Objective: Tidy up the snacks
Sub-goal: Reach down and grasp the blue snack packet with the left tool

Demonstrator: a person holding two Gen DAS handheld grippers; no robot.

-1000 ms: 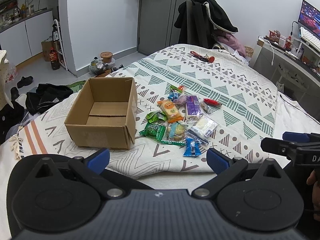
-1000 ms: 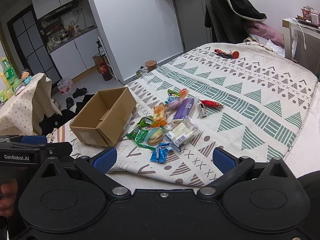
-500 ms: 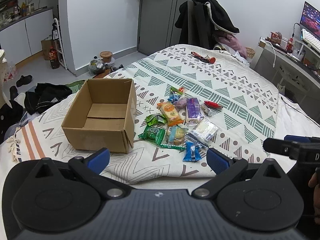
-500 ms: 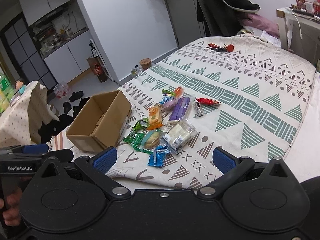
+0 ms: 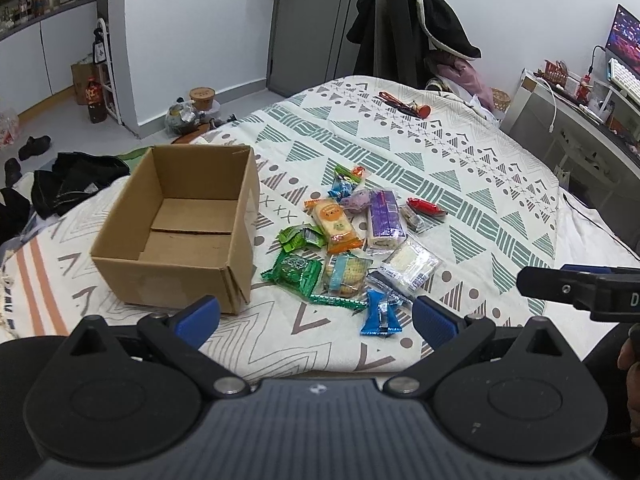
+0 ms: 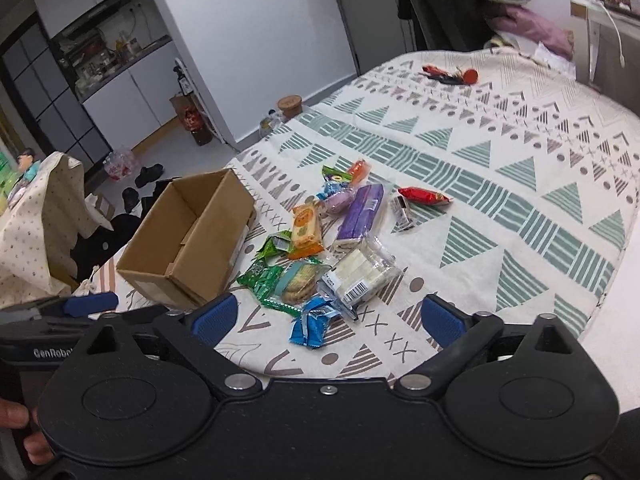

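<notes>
- Views: the left wrist view alone shows a monitor (image 5: 626,42) and keyboard on a desk at far right; the right wrist view alone shows a dotted cloth (image 6: 38,220) draped at left and dark glass-fronted shelving behind it.
- Cardboard box (image 5: 176,232): one, open-topped and empty, upright on the patterned bedspread (image 5: 460,168), just left of the snacks; its long axis runs away from the cameras.
- Snacks (image 5: 352,240): one loose cluster of roughly a dozen packets on the bed. Two green packets; one orange packet (image 5: 334,224) and one purple bar (image 5: 384,218), both lying lengthwise away from the cameras; one red packet (image 5: 426,207) pointing right; one blue packet (image 5: 380,312) nearest the bed edge.
- Left gripper (image 5: 316,316): jaws spread wide, nothing between them, above the near bed edge.
- Right gripper (image 6: 328,318): jaws wide but closing, nothing pinched; blue packet beyond them.
</notes>
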